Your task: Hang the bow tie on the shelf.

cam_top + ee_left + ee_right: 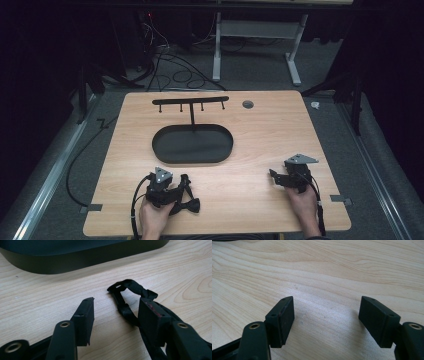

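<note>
Left gripper [115, 315] jaws wide, bow tie [185, 200] strap beside its right jaw, running forward; right gripper [325, 322] wide, empty, well apart.

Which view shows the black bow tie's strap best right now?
The left gripper view: the bow tie strap lies close up on the table, beside the open left tongs. The high view shows it small and dark, half covered by those tongs.

Matt cloth bow tie [130, 297] on smooth wood table [280, 130].
</note>
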